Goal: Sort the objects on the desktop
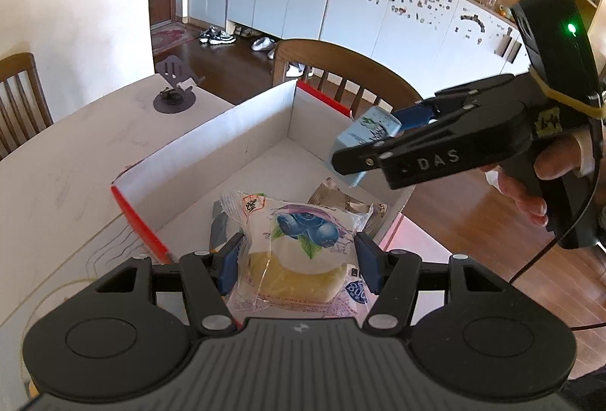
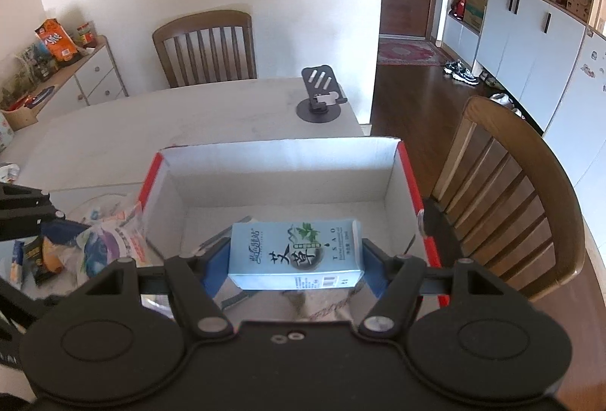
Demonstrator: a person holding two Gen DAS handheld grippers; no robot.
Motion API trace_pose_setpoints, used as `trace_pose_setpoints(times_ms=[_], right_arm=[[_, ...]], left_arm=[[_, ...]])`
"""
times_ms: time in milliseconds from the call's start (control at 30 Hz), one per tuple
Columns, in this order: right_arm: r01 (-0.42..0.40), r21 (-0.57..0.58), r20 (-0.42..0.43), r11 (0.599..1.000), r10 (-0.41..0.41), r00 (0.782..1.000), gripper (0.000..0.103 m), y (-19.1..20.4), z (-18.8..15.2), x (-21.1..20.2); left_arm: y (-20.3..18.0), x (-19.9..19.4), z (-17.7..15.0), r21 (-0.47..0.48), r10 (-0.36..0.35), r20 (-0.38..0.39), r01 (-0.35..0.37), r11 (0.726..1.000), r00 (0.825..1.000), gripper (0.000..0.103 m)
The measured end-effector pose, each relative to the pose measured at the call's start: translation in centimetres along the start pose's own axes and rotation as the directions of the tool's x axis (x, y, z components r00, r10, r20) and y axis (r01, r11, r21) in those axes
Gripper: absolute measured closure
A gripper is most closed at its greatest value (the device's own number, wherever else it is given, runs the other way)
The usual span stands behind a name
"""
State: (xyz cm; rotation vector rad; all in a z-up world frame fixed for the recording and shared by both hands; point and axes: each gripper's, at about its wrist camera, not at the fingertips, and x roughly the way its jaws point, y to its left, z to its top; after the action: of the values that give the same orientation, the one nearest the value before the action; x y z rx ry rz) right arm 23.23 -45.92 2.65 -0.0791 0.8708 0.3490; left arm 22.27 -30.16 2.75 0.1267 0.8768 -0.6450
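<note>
Left gripper pinches a cake packet; the right gripper clamps a blue carton. Both hang over the open box. Released together, the two things may collide, or the soft packet may slip out early.

A black phone stand sits on the worktop; wooden chairs surround it; sneakers lie by white cabinets.
</note>
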Motion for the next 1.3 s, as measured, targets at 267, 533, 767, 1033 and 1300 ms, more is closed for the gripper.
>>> trace_pose_setpoints(times_ms=[267, 533, 767, 1033, 1300], right_arm=[[0.006, 0.008, -0.04, 1.0, -0.006, 0.999, 0.034, -0.9, 1.1, 3.2], [0.03, 0.019, -0.081, 0.999, -0.028, 0.996, 0.033, -1.4, 1.7, 6.9], [0.034, 0.032, -0.127, 0.999, -0.03, 0.991, 0.033, -1.8, 1.9, 9.4], [0.05, 0.007, -0.186, 0.999, -0.048, 0.981, 0.033, -1.6, 1.7, 11.6], [0.075, 0.006, -0.228, 0.997, -0.072, 0.971, 0.033, -1.9, 1.4, 13.2]], left_arm=[[-1.0, 3.1, 1.4, 0.054, 0.012, -0.046, -0.01, 0.998, 0.999, 0.043], [-0.7, 6.0, 2.1, 0.068, 0.022, -0.089, -0.016, 0.998, 0.996, 0.043], [-0.4, 7.8, 2.5, 0.074, 0.025, -0.12, -0.016, 0.997, 0.992, 0.043], [-0.2, 9.7, 2.6, 0.076, 0.037, -0.157, -0.026, 0.997, 0.987, 0.043], [-0.4, 11.7, 2.4, 0.084, 0.048, -0.204, -0.031, 0.996, 0.978, 0.043]])
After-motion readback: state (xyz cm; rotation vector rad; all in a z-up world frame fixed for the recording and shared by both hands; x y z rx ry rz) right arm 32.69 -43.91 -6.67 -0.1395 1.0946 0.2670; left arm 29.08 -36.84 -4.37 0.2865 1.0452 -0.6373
